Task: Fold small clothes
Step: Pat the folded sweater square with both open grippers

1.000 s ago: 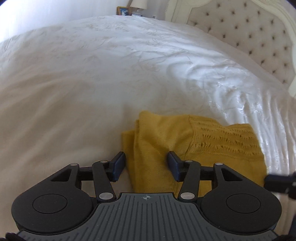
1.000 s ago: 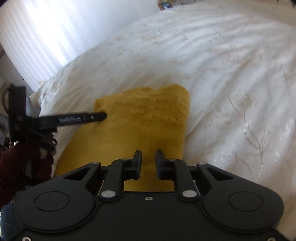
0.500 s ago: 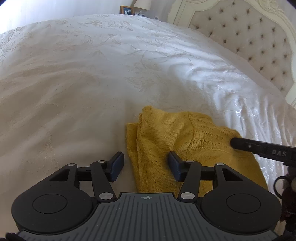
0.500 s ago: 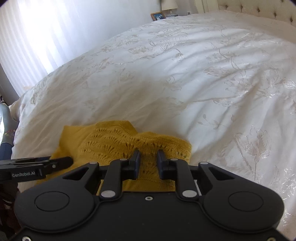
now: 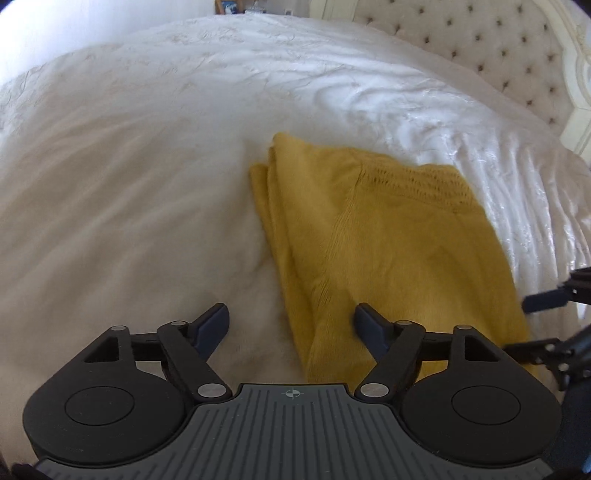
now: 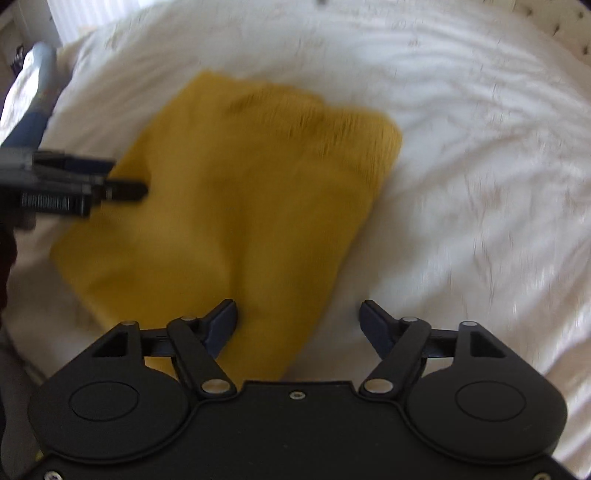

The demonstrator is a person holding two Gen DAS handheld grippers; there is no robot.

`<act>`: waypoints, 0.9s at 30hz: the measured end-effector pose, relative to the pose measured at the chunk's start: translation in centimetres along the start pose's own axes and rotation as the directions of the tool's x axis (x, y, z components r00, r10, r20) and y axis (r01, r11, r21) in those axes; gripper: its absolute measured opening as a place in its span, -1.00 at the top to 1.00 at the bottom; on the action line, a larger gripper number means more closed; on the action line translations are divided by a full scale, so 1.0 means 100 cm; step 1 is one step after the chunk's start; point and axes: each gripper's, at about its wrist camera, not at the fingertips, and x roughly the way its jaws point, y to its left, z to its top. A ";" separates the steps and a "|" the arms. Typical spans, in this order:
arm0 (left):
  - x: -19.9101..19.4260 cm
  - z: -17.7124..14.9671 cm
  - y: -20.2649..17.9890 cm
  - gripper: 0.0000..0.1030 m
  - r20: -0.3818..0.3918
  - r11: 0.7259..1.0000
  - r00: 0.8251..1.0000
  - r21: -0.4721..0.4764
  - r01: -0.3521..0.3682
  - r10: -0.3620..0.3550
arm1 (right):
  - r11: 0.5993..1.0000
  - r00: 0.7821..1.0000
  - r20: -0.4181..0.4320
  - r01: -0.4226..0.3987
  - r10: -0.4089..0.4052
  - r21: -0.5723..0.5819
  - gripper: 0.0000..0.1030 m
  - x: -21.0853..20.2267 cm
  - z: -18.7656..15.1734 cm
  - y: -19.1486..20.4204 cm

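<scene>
Both hand-held grippers hang over the bed with their fingers spread wide and nothing between them: the left gripper straddles the near left edge of the cloth, and the right gripper straddles its near right edge, one finger over yellow knit and the other over bedding in each view.

Most of both views is filled by a white bedspread with a faint woven floral pattern and soft creases; it looks sharper in the left view and smeared in the right. At the far right of the left view stands a cream tufted headboard with dark buttons. Behind the bed, at the top, a small framed picture stands against a pale wall.

On the bedspread lies the mustard-yellow knit garment, folded into a rough rectangle, with stacked layers showing along its left edge and an openwork band across its far end. It lies flat on the bedding.

White lettering runs along the side of the left gripper as seen from the right wrist, but it is too blurred to read.
</scene>
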 end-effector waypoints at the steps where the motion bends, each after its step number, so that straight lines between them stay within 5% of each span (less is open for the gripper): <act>1: -0.002 -0.001 0.000 -0.45 -0.011 1.000 1.000 0.004 -0.004 0.004 | 1.000 1.000 -0.026 -0.004 0.004 0.000 -0.48 -0.004 -0.005 -0.001; 4: -0.012 -0.004 0.000 -0.45 -0.033 1.000 0.999 0.004 -0.002 0.002 | 1.000 0.999 -0.032 0.023 -0.023 0.002 -0.50 -0.021 -0.015 -0.001; 8: -0.042 -0.007 -0.013 -0.66 0.022 1.000 1.000 0.001 0.013 -0.013 | 0.995 0.993 0.114 0.030 -0.041 0.097 -0.80 -0.054 -0.027 -0.004; 10: -0.061 -0.009 -0.026 -0.90 0.080 1.000 0.997 0.023 0.004 -0.006 | 0.990 0.974 0.221 0.007 -0.038 0.140 -0.91 -0.074 -0.035 -0.002; 15: -0.097 -0.010 -0.056 -0.99 0.207 0.999 0.978 0.046 0.008 -0.017 | 0.971 0.912 0.398 0.000 -0.099 0.241 -0.99 -0.107 -0.053 0.007; 19: -0.106 -0.010 -0.072 -1.00 0.245 0.998 0.969 0.056 0.010 -0.024 | 0.957 0.886 0.427 0.061 -0.182 0.282 -0.99 -0.112 -0.060 0.016; 24: -0.100 -0.014 -0.080 -0.99 0.214 0.999 0.976 0.033 0.022 -0.029 | 0.931 0.888 0.407 0.059 -0.214 0.360 -0.99 -0.110 -0.066 0.010; 27: -0.099 -0.021 -0.087 -0.99 0.193 0.998 0.981 0.051 -0.033 0.023 | 0.925 0.884 0.407 0.067 -0.228 0.373 -0.99 -0.112 -0.070 0.011</act>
